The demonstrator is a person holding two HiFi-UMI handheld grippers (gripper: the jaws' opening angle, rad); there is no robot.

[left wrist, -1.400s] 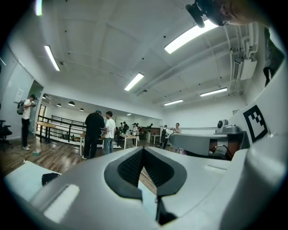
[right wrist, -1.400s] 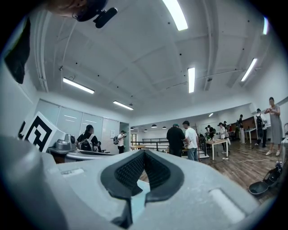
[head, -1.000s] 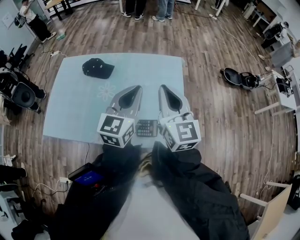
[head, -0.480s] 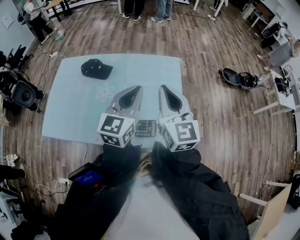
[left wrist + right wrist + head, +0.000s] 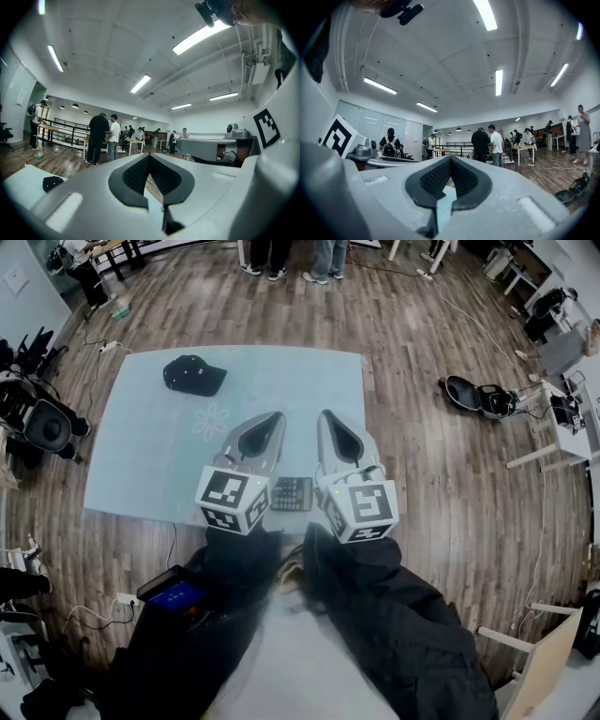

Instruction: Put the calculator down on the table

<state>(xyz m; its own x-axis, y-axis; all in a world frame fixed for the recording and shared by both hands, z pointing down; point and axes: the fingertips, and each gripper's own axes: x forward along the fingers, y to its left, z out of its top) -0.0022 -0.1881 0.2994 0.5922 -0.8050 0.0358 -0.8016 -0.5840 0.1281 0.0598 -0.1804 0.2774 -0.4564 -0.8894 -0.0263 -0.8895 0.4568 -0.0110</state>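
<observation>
Hardly any move since a second ago: same spot for both grippers, same spot for the calculator, only a tiny wobble of the head view.

Big pale table (image 5: 141,465) on a wood floor (image 5: 450,484). Above its near edge, left gripper (image 5: 275,416) and right gripper (image 5: 324,414), side by side, level, pointing away across the table. Jaws pressed together on both, with tips meeting and nothing between them in either gripper view. Far off, near the back left corner of the table, a black cap (image 5: 195,375). Smallest of all, the calculator (image 5: 292,493): flat on the table, close to the near edge, down in the gap between the two grippers, held by neither.

Looks like the end of the job: already down on the table, already let go. Next move, at a guess: just pulling both grippers back and away, slowly, without bumping the little thing below. No grab needed, no opening needed.

Lies keys up. Seems to run the long way from left to right, along the near edge, not toward the cap. Both short ends tucked behind the grippers, so no full outline to go by. Screen end: cannot tell, too small and too dark.
</observation>
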